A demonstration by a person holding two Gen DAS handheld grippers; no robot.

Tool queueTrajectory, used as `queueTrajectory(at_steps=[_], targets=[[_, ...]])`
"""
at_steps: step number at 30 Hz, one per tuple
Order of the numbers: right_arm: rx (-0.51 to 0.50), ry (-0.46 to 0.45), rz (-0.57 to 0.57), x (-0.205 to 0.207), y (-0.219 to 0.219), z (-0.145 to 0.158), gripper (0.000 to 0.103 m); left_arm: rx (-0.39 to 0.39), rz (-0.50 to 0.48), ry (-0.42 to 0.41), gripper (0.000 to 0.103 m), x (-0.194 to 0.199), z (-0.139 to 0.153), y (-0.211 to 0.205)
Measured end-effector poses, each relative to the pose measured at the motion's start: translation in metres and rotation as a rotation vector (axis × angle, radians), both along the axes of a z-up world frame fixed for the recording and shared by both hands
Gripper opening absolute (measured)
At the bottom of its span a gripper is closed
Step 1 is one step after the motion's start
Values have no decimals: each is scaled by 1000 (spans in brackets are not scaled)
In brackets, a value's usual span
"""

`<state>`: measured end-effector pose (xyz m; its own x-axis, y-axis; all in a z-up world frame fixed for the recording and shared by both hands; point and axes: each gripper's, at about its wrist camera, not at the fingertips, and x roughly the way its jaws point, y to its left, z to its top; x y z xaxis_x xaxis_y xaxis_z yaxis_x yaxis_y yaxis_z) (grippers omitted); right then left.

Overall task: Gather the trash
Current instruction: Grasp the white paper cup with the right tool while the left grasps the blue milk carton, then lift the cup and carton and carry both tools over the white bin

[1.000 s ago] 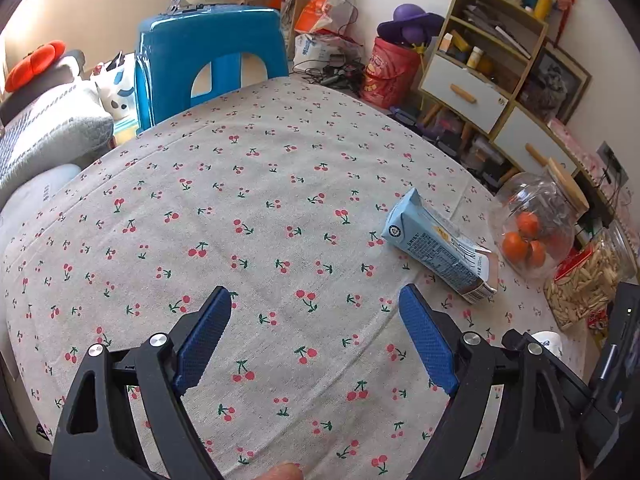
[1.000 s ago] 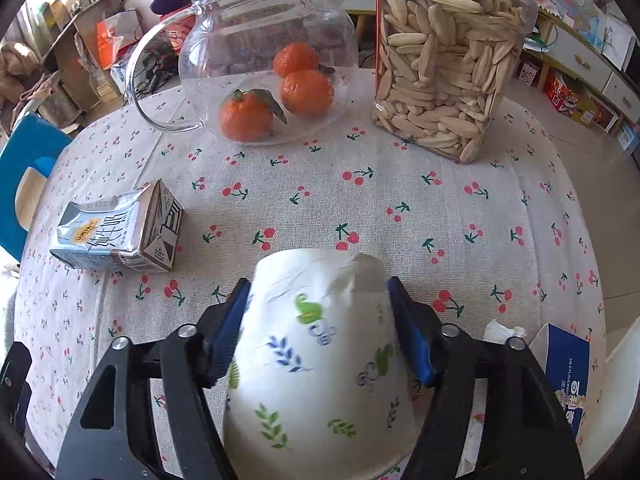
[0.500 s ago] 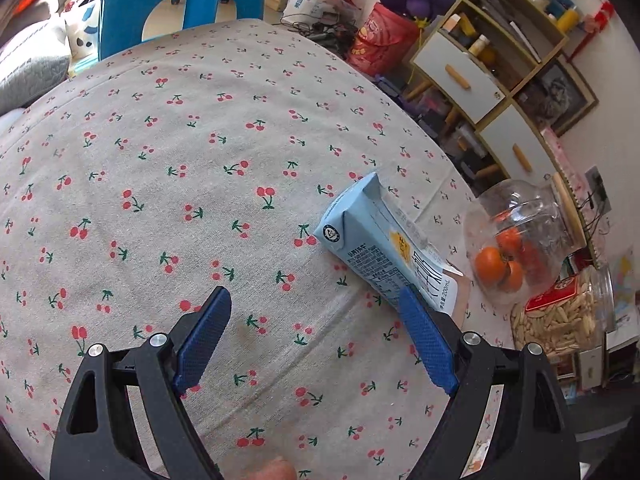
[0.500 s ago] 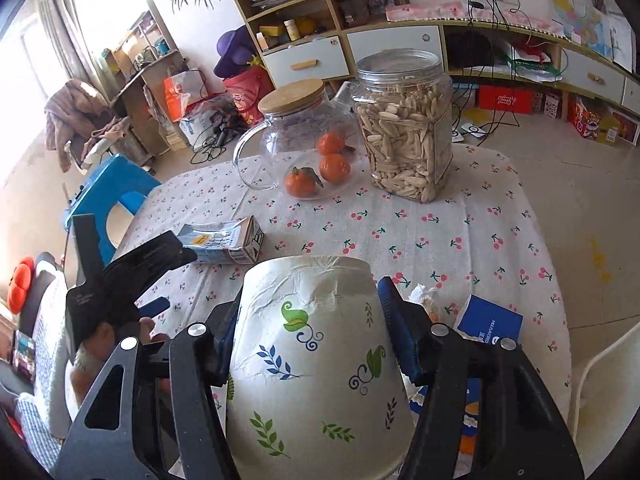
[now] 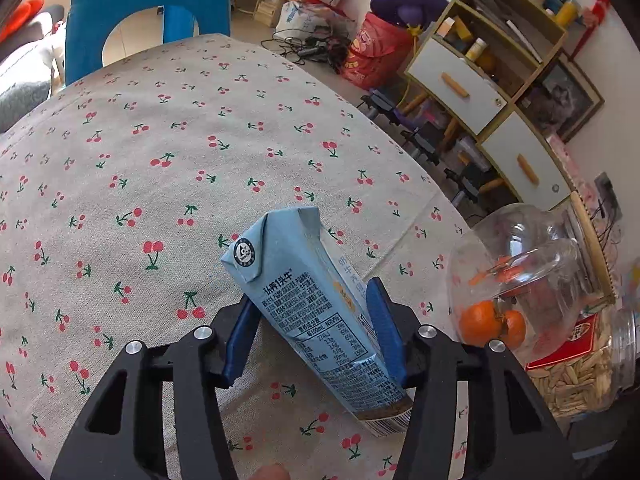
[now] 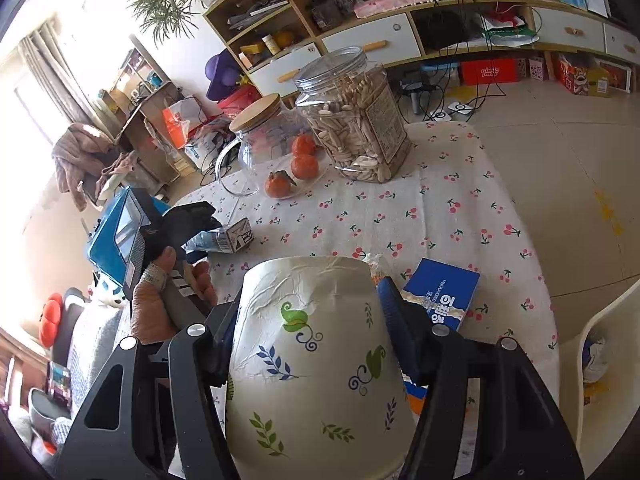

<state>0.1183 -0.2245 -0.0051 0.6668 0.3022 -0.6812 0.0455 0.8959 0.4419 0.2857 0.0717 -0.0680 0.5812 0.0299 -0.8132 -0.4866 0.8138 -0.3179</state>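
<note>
A light-blue milk carton (image 5: 280,264) lies on the cherry-print tablecloth (image 5: 160,160). My left gripper (image 5: 312,292) straddles its near half, jaws closing, and both blue pads touch its sides. In the right wrist view the same left gripper (image 6: 192,220), held by a hand (image 6: 160,304), sits over the carton (image 6: 236,238) at the table's left edge. My right gripper (image 6: 312,296) is shut on a white paper cup (image 6: 316,360) with a leaf print, its base pointing away, held above the table's near side.
A glass jar of oranges (image 5: 516,280) and a plastic jar of seeds (image 6: 356,128) stand at the table's far end. A blue box (image 6: 440,300) and a crumpled wrapper (image 6: 374,264) lie near the cup. A blue stool (image 5: 148,12) and a white chair (image 6: 600,340) flank the table.
My left gripper moved right, over the carton, and its jaws narrowed onto it. My right gripper rose and drew back with the cup.
</note>
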Motion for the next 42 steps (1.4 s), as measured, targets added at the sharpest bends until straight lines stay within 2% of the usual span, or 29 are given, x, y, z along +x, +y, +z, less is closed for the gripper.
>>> queueTrajectory(at_steps=[6,10,14,18,22,28,35,42], targets=[[-4,2,-15,-4,-11,0,58,-64,-56,-15,43,0,0,4],[-12,-9,-20,-7,-13,3,58,-75,-121,-24,32,-13,6,5],[-32,-38,-14,-14,-11,10,58,12,-167,-43,32,-37,20,4],[-84,-82,-4,-22,-5,19,58,151,-220,-69,32,-65,34,-3],[-143,-142,0,-33,-2,30,58,205,-227,-96,32,-92,48,-4],[-231,-211,-18,-50,-6,43,58,367,-215,-176,32,-135,75,-21],[-319,-256,-83,-67,-24,50,58,449,-252,-272,32,-173,101,-52],[-353,-263,-134,-81,-47,52,58,483,-320,-342,32,-203,113,-97]])
